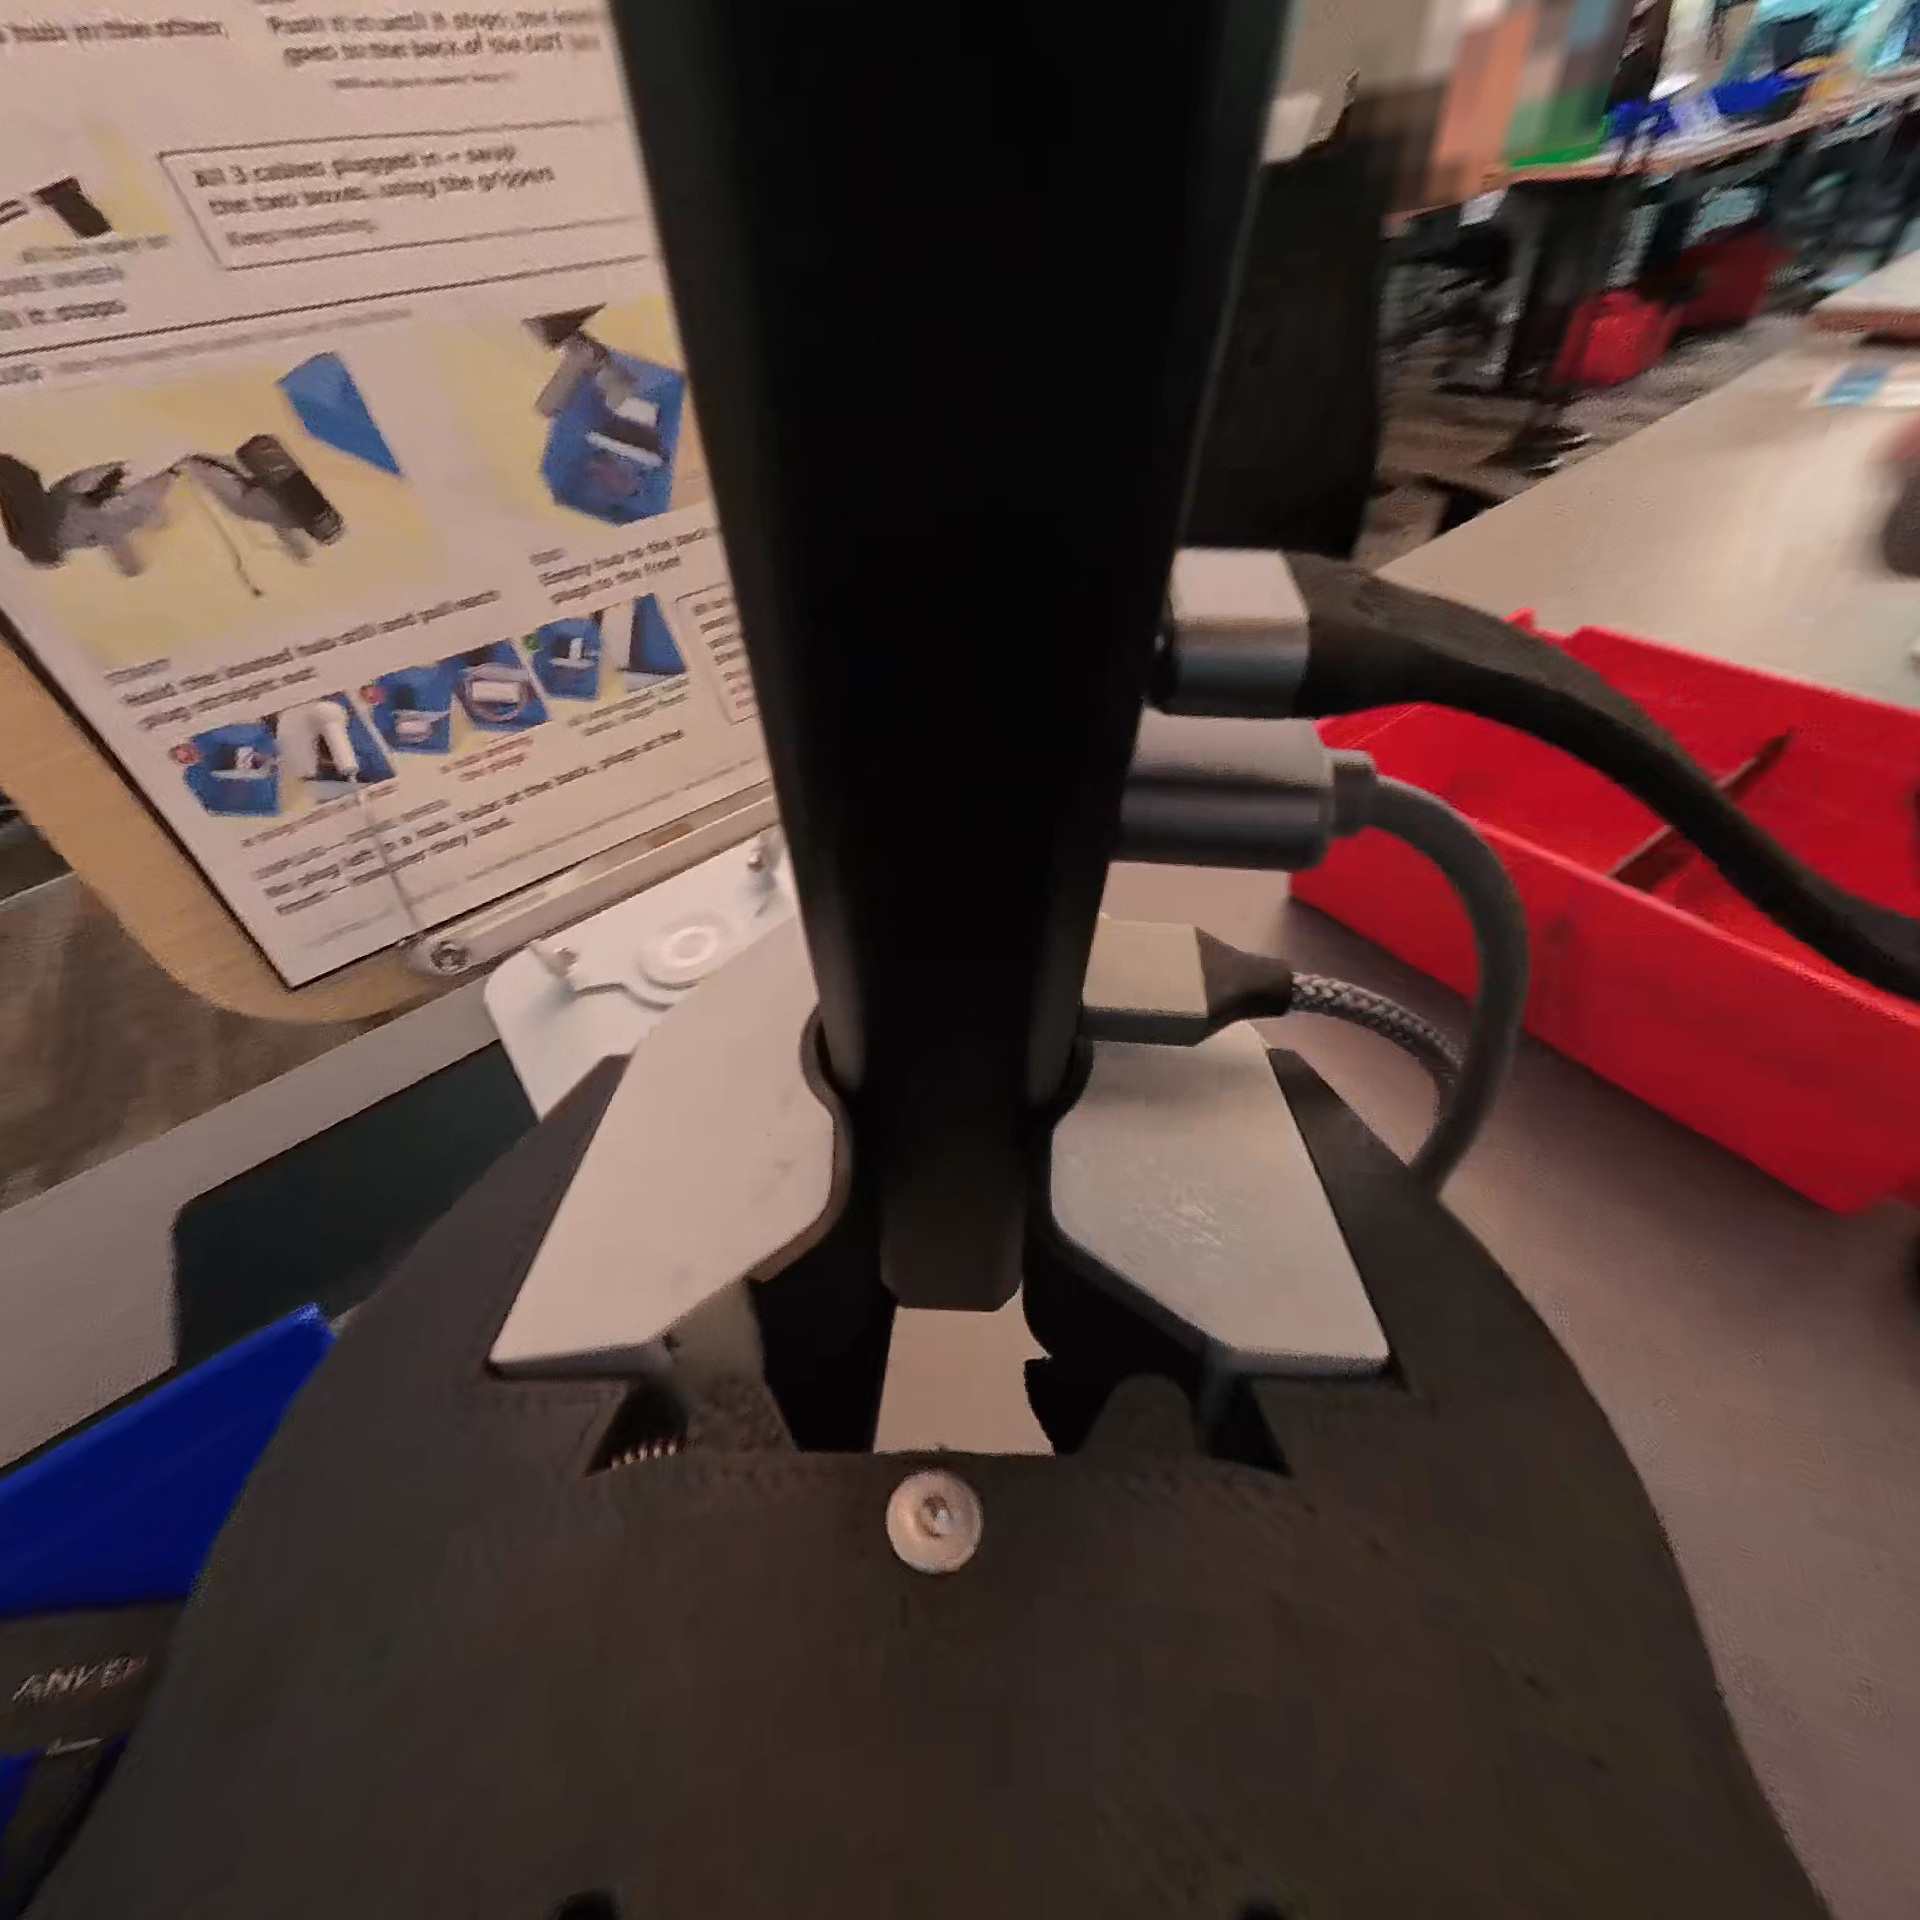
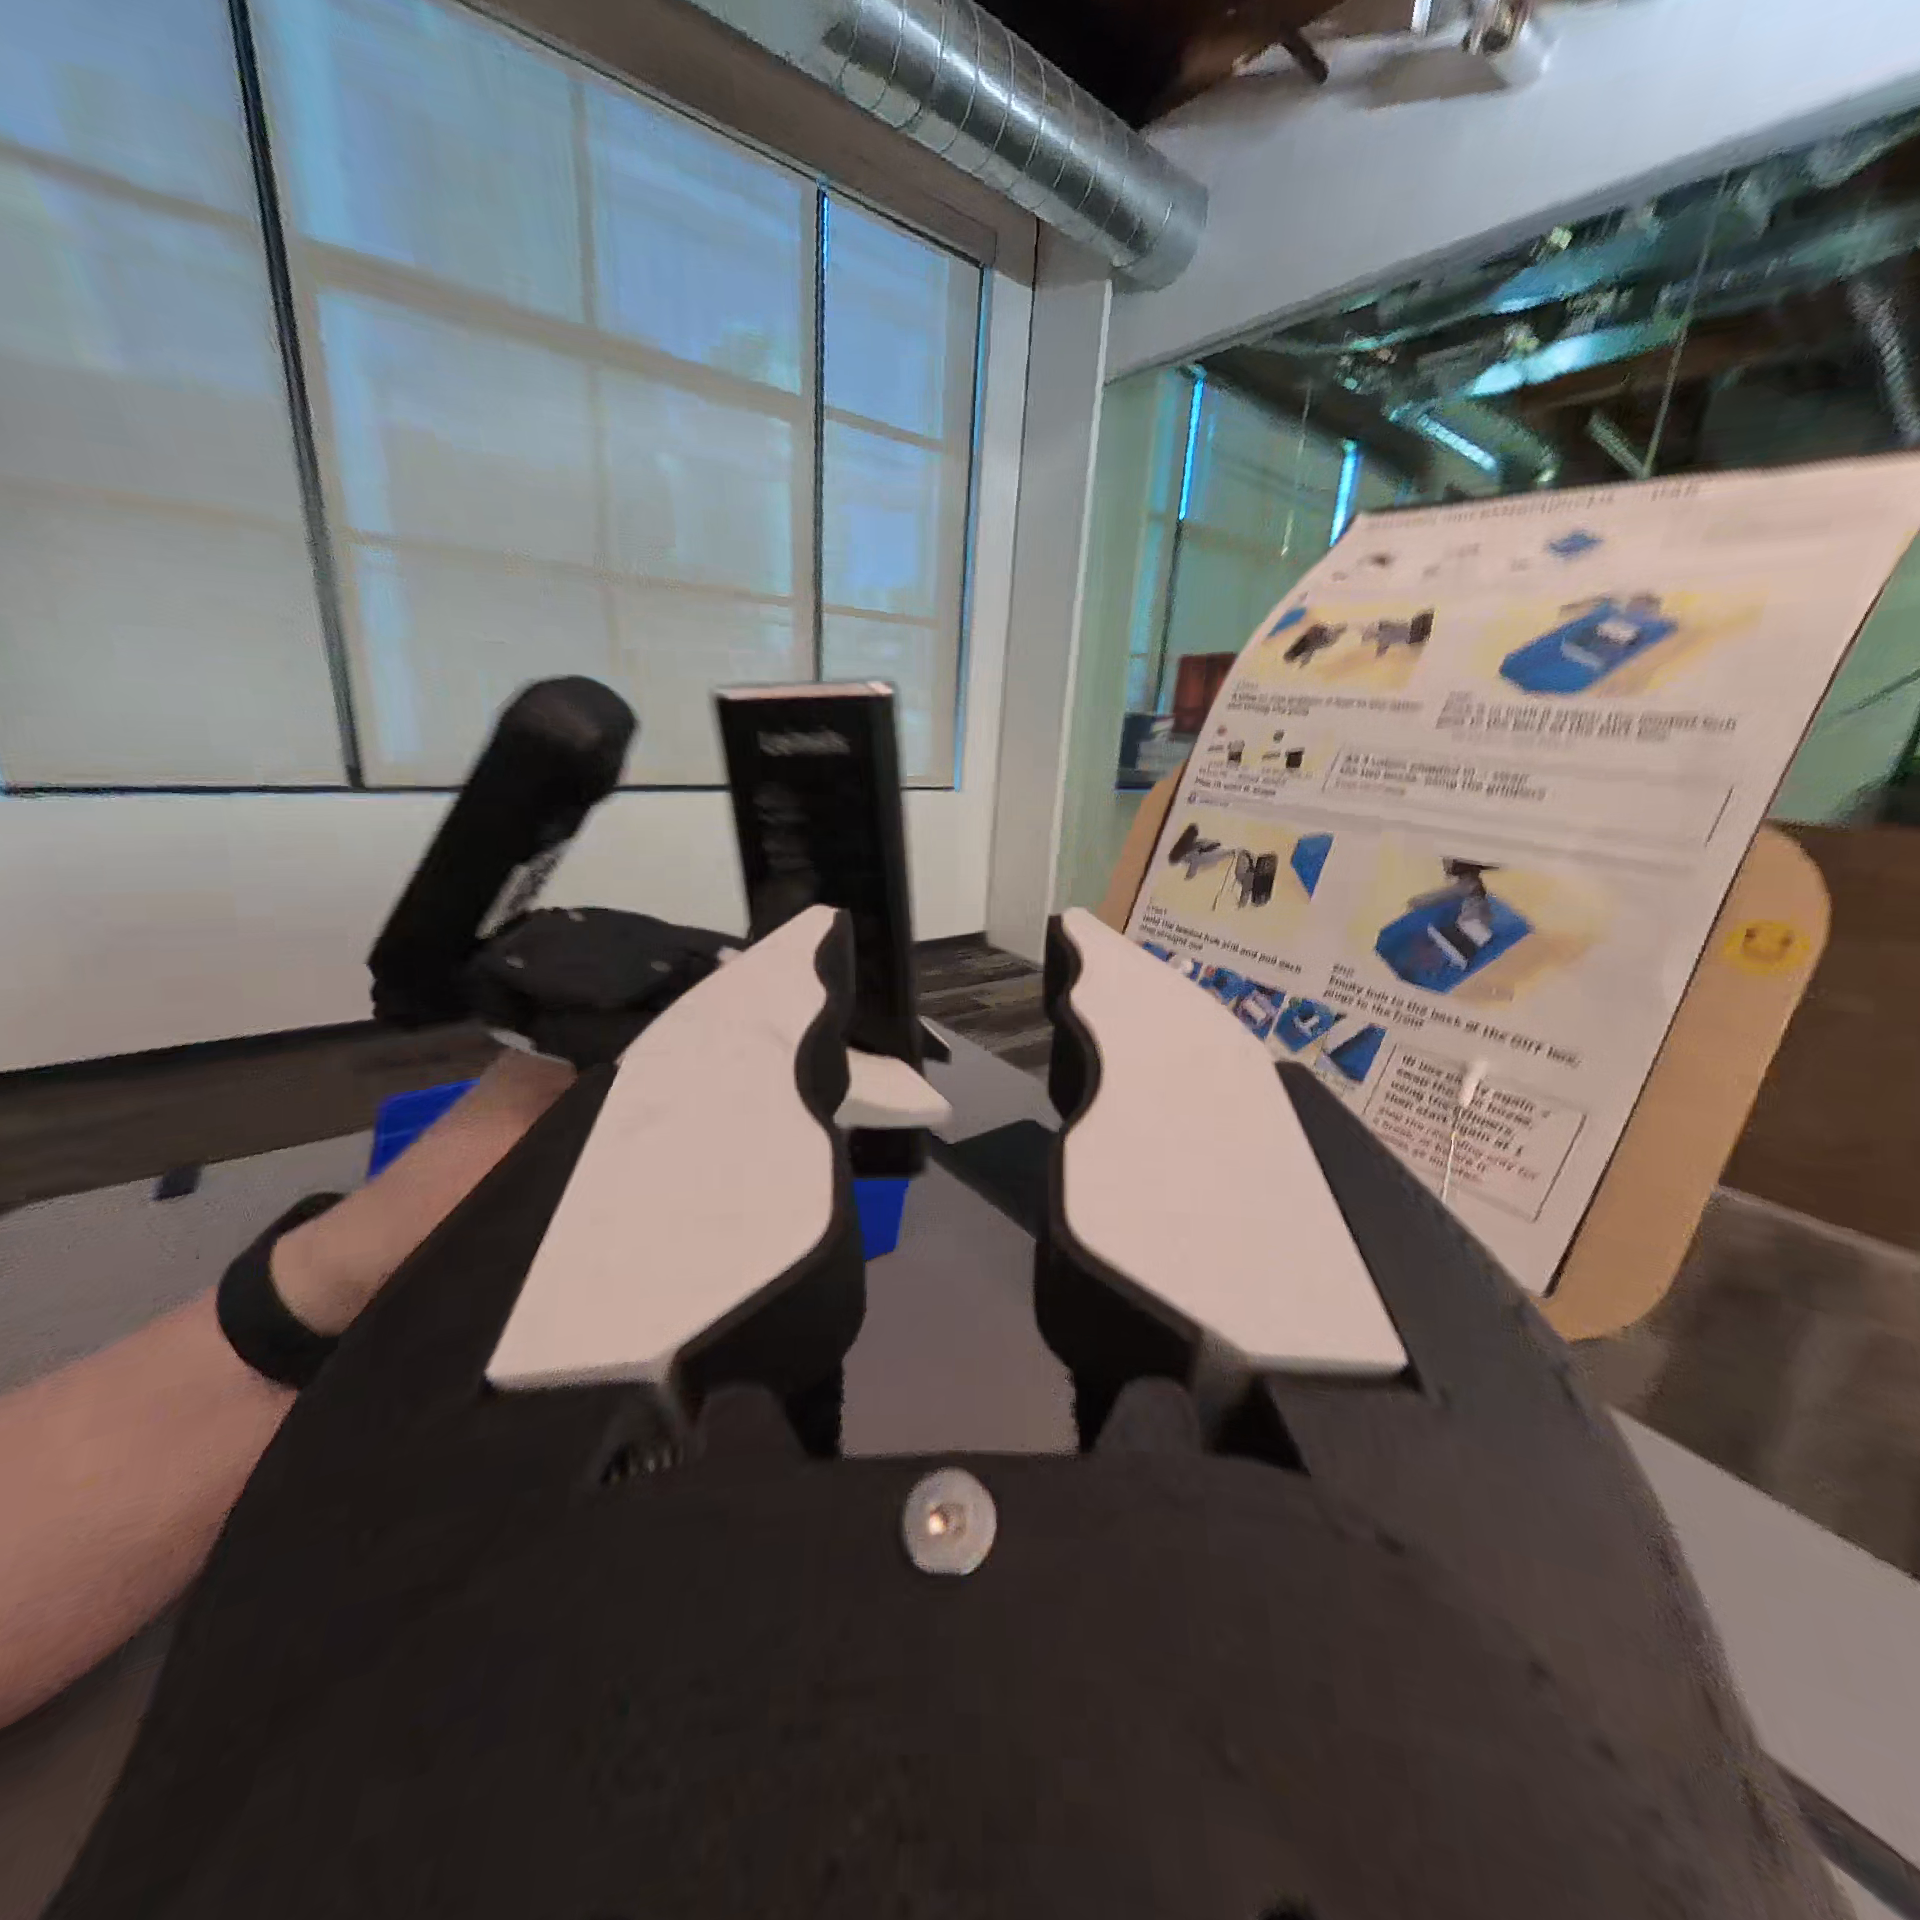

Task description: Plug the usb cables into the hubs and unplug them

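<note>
My left gripper (image 1: 940, 1060) is shut on a black USB hub (image 1: 935, 520) and holds it upright, gripping near its lower end. Three grey USB plugs are seated in the hub's right side: a top plug (image 1: 1236, 634), a middle plug (image 1: 1226, 795) and a bottom plug (image 1: 1153, 982). Their dark cables (image 1: 1496, 935) trail off to the right. My right gripper (image 2: 945, 935) is open and empty. It points at the same hub (image 2: 821, 831), which stands just beyond its left finger.
A red divided bin (image 1: 1662, 935) sits on the table to the right. A blue bin (image 1: 135, 1475) with another dark hub (image 1: 73, 1683) is at the lower left. An instruction sheet on a board (image 2: 1455, 883) stands behind. A person's hand (image 2: 156, 1403) holds the left gripper. Across from one pair of fingers to the other is roughly 15 cm.
</note>
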Motion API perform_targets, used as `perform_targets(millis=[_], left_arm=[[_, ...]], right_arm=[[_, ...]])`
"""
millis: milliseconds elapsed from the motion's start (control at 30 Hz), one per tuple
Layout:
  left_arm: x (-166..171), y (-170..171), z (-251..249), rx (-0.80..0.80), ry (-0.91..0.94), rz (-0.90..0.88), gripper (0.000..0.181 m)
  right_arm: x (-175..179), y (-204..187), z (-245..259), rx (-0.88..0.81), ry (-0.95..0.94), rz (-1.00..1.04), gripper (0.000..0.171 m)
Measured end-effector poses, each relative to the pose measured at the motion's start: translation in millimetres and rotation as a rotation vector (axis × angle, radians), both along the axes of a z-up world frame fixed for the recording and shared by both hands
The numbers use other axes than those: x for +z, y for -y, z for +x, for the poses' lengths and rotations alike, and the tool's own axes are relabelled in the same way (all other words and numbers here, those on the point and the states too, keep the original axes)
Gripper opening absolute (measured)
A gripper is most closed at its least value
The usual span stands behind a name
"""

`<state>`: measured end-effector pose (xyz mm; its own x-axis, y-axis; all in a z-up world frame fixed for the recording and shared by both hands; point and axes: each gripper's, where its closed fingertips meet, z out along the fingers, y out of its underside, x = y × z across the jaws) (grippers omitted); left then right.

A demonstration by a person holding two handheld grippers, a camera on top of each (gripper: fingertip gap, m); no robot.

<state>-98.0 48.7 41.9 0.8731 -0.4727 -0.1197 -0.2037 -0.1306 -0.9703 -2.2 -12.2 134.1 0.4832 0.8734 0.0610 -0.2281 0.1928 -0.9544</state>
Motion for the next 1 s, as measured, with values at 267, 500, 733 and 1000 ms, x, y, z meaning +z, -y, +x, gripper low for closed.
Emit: perform_targets(millis=[267, 500, 733, 1000], left_arm=[[-33.9, -9.6, 40.6, 0.013, -0.077, -0.019, 0.031], [-44.0, -11.7, 52.0, -0.007, -0.061, -0.046, 0.031], [-43.9, -12.4, 49.8, 0.012, -0.078, -0.038, 0.031], [-42.7, -10.4, 56.2, 0.001, -0.084, -0.018, 0.031]], right_arm=[[-47.6, -10.1, -38.8, -0.121, 0.196, -0.060, 0.037], [-67.4, -22.5, -42.9, -0.097, 0.215, -0.115, 0.022], [-66.0, -23.4, -41.3, -0.158, 0.271, -0.026, 0.022], [-64.0, -22.5, -41.9, -0.125, 0.171, -0.060, 0.016]])
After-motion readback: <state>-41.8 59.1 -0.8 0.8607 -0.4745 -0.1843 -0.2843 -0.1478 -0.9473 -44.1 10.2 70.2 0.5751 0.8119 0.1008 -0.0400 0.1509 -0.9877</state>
